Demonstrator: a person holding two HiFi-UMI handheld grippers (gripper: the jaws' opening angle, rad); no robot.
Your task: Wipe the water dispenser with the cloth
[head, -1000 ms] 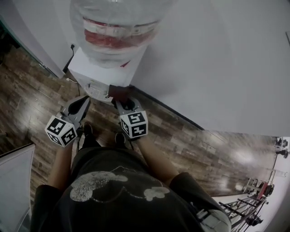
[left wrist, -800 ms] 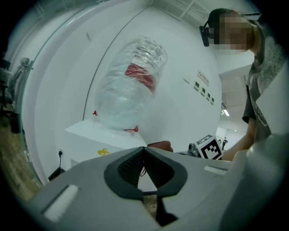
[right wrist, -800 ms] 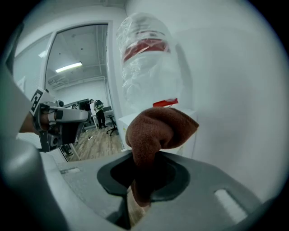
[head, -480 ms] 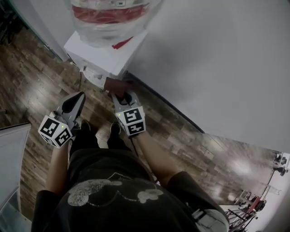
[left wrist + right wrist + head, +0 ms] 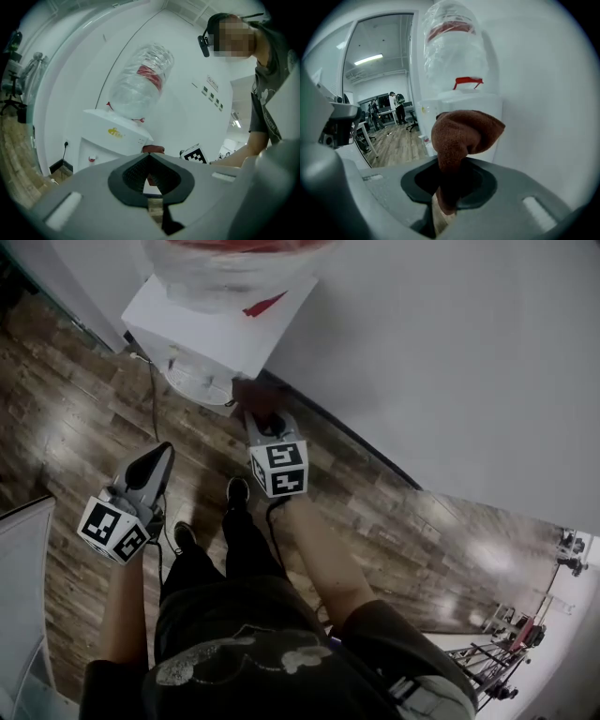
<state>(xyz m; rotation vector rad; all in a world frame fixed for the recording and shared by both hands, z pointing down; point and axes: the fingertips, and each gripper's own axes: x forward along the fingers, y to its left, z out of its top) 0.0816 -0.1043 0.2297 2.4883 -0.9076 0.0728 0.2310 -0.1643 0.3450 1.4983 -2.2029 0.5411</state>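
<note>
The white water dispenser stands against the wall with a clear bottle on top. My right gripper is shut on a brown cloth, which it holds beside the dispenser's near corner; contact cannot be told. In the right gripper view the cloth bunches up from the right gripper in front of the dispenser and bottle. My left gripper hangs lower left, away from the dispenser. The left gripper is shut on nothing and points at the dispenser.
A black power cable runs down the floor left of the dispenser. A white wall is on the right and a pale panel at the left edge. The person's shoes stand on the wooden floor. People stand in a room behind.
The left gripper has dropped back and away from the dispenser. The right gripper still holds the cloth by the dispenser's corner. The view has shifted, so the dispenser sits higher in frame.
</note>
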